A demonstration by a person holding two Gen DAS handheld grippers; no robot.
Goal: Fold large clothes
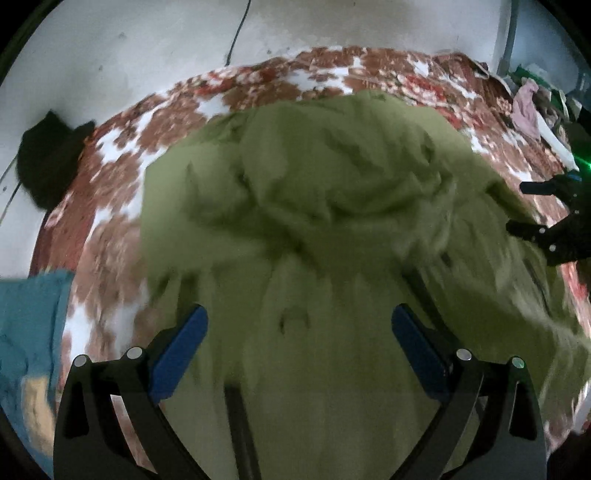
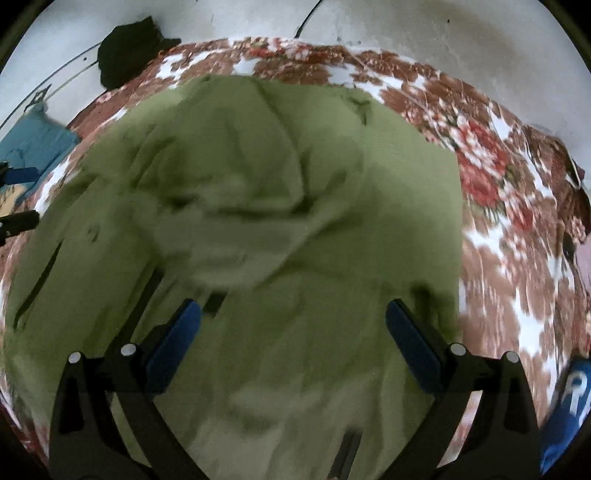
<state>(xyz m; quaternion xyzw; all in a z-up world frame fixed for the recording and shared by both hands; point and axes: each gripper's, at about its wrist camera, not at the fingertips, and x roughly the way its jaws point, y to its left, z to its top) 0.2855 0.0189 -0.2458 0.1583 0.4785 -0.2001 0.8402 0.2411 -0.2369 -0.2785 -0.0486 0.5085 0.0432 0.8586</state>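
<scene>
**Green garment heaped on flowered bedspread, both grippers wide**

Left wrist view, left to right. Black cloth lump (image 1: 48, 162) at upper left, against the pale wall (image 1: 110, 48). Blue cloth (image 1: 29, 332) at the lower left edge, beside the flowered bedspread (image 1: 122, 162). Thin dark cable (image 1: 236, 33) runs down the wall at top centre. Green garment (image 1: 314, 206) fills the middle of the frame, rumpled, with a bunched ridge across its centre; lower part blurred. Left gripper (image 1: 299, 321) at bottom centre, blue-padded jaws spread wide over the green cloth, nothing pinched between them. Pink cloth (image 1: 526, 107) and other clutter at upper right, too small to make out. Second gripper at right edge, over the garment's right side.

Right wrist view, left to right. Left gripper's finger tips show at the left edge. Blue cloth (image 2: 33, 140) and black lump (image 2: 129, 48) at upper left. Garment (image 2: 258, 184) again centre frame, lying on the bedspread (image 2: 517, 206), which shows along top and right. Right gripper (image 2: 293, 317) at bottom centre, jaws apart, hovering over the cloth and holding none of it. Blue object with a white letter (image 2: 569, 402) at lower right.
</scene>
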